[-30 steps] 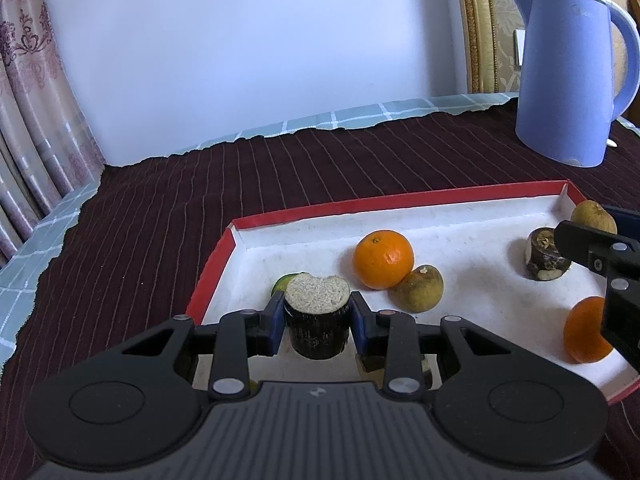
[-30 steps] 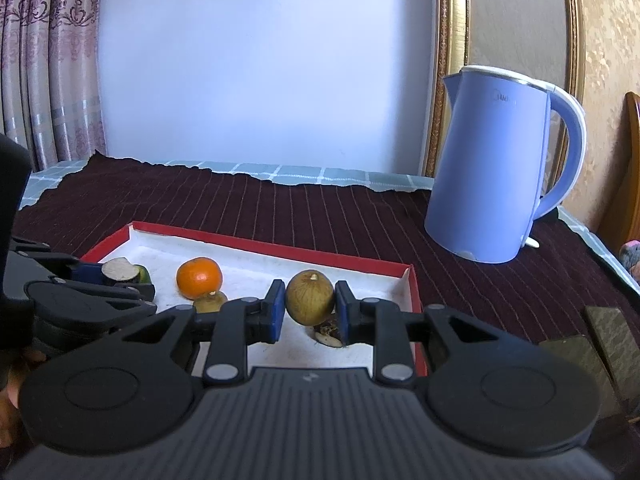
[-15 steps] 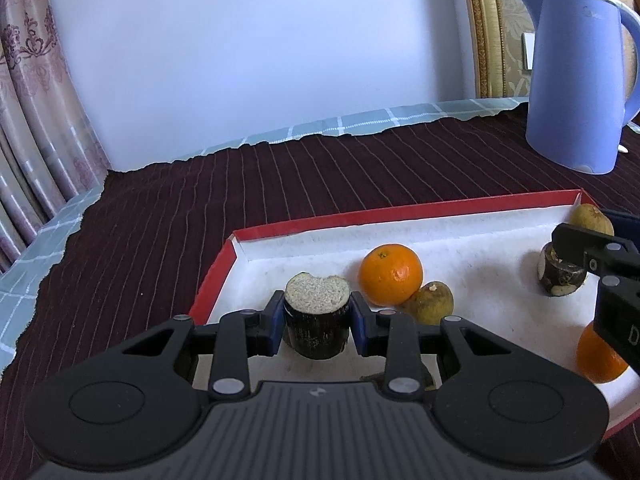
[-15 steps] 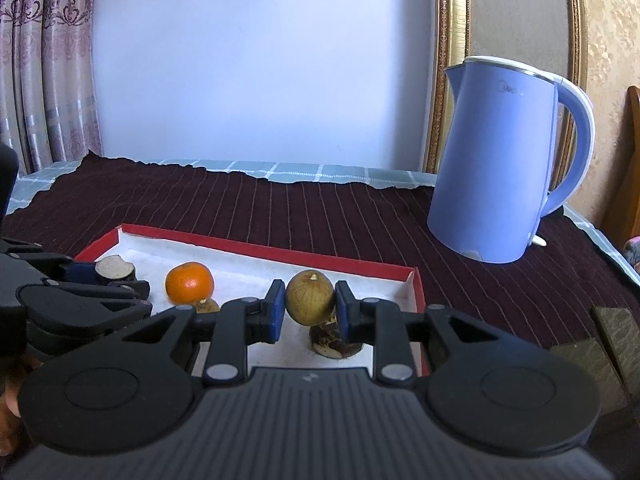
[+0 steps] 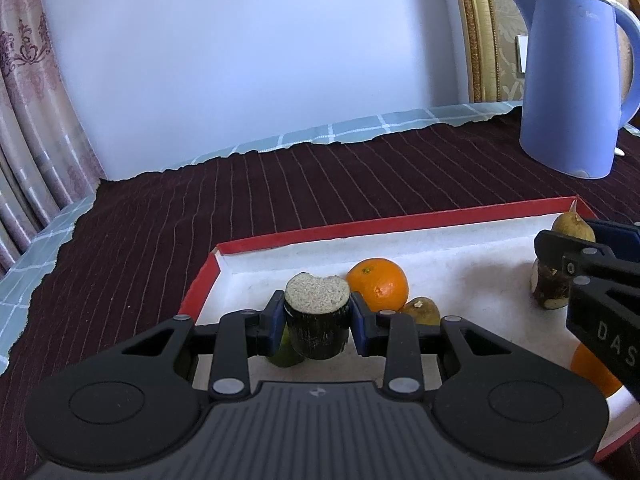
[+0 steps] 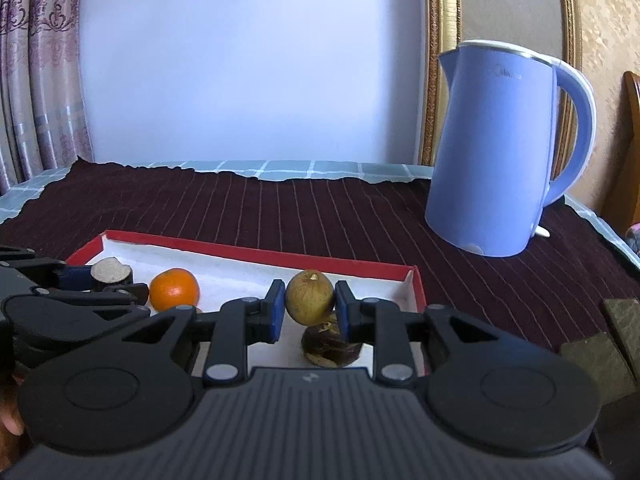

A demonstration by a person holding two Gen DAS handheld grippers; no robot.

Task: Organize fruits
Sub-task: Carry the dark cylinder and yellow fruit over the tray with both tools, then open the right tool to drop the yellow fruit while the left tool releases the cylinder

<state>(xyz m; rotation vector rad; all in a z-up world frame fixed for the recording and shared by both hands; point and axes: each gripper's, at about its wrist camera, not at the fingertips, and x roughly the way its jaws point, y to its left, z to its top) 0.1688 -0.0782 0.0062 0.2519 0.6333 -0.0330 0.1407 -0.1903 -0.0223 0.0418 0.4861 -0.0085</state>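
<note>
Sugarcane piece [image 5: 316, 312], dark-skinned with a pale cut top, sits clamped in the left gripper [image 5: 316, 322] over the near left of the red-rimmed tray [image 5: 280, 240]. The right gripper [image 6: 310, 308] is clamped on a yellow-brown round fruit [image 6: 309, 297] over the tray's far right corner, above a dark stub [image 6: 330, 346]. An orange [image 5: 378, 283] lies between them. A blue kettle [image 6: 496, 152] stands on the surface, far right.

A blue kettle [image 6: 496, 152] stands upright near the table's far right corner, on a dark striped cloth [image 6: 280, 216].
</note>
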